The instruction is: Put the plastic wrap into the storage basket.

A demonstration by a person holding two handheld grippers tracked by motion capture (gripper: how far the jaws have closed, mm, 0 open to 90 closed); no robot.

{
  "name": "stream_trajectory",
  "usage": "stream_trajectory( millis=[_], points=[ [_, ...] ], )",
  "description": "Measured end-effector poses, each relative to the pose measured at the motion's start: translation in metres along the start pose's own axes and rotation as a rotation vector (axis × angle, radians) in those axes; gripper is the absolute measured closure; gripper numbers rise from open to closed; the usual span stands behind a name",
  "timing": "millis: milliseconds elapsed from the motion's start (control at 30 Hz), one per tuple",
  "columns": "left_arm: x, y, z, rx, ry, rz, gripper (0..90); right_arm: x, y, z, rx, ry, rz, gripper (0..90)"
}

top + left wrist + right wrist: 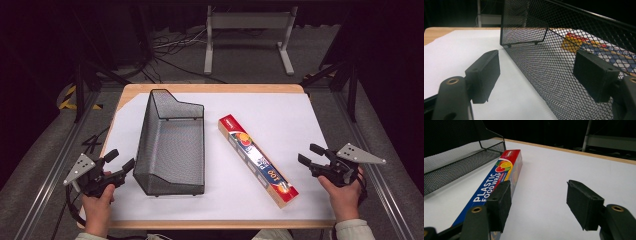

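Observation:
A black wire-mesh basket (172,192) stands left of centre on the white sheet, with nothing inside it. A long box of plastic food wrap (257,160) lies flat to its right, slanting from far left to near right. My left gripper (122,159) is open just left of the basket's near corner; in the left gripper view its jaws (537,67) frame the mesh wall (554,82) with nothing between them. My right gripper (309,153) is open to the right of the box. Its left jaw stands in front of the box (499,177), and only bare sheet lies between its jaws (539,195).
A white sheet (280,115) covers most of the wooden table (215,88). A grey metal stand (247,37) and cables sit on the dark floor beyond the far edge. Metal rails run along both sides of the table.

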State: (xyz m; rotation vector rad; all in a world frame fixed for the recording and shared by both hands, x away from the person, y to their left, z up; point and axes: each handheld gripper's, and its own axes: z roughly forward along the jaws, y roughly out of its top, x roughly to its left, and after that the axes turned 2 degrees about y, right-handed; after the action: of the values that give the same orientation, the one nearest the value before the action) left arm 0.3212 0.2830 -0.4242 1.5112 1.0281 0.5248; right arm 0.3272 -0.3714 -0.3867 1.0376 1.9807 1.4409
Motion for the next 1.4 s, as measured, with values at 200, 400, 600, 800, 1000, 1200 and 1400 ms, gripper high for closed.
stream_trajectory(
  millis=[200,400,600,800,1000,1200,1400],
  points=[
    [0.0,-0.002,0.0,0.014,0.035,0.013,22.3,0.009,0.014,0.001,0.003,0.034,-0.01,33.3],
    [-0.001,-0.005,0.001,0.034,0.051,0.025,21.6,0.016,0.035,0.001,0.008,0.08,-0.003,27.5],
    [-0.002,-0.005,0.0,0.033,0.058,0.03,21.5,0.027,0.055,0.009,0.028,0.127,-0.012,24.9],
    [0.0,-0.008,0.002,0.041,0.067,0.028,21.4,0.045,0.075,0.022,0.041,0.177,-0.066,22.8],
    [0.0,-0.008,0.003,0.034,0.069,0.018,21.4,0.065,0.091,0.042,0.061,0.243,-0.104,20.2],
    [0.001,-0.008,0.005,0.043,0.07,0.019,21.6,0.071,0.097,0.062,0.128,0.219,-0.098,20.3],
    [0.001,-0.009,0.006,0.048,0.08,0.038,21.5,0.071,0.094,0.081,0.206,0.183,-0.084,26.2]
  ],
)
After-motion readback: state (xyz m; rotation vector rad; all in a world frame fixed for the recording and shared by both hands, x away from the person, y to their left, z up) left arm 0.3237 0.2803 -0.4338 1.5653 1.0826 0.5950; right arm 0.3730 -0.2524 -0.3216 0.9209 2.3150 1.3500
